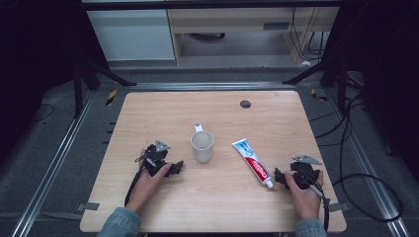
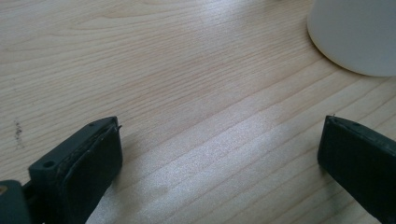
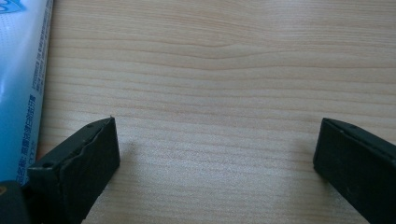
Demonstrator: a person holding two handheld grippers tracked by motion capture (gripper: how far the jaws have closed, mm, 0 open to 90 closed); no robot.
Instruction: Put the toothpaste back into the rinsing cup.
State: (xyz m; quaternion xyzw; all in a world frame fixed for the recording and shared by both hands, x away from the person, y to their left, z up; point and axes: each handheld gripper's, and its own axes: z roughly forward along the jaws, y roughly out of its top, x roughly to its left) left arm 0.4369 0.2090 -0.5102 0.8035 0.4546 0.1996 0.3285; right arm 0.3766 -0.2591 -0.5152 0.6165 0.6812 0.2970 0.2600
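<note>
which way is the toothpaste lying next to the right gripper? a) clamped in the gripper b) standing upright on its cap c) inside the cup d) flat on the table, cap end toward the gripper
d: the toothpaste lies flat on the table, cap end beside the open right gripper, apart from the cup.

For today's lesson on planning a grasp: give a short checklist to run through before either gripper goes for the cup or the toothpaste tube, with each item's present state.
1. Left gripper jaws open, nothing between them: ok.
2. Right gripper jaws open, nothing between them: ok.
3. Cup upright on the table, handle pointing away from the person: ok.
4. Toothpaste tube lying flat, cap end toward the right gripper: ok.
5. Cup empty: cannot tell.
6. Tube and cup apart, room to grasp each: ok.
</note>
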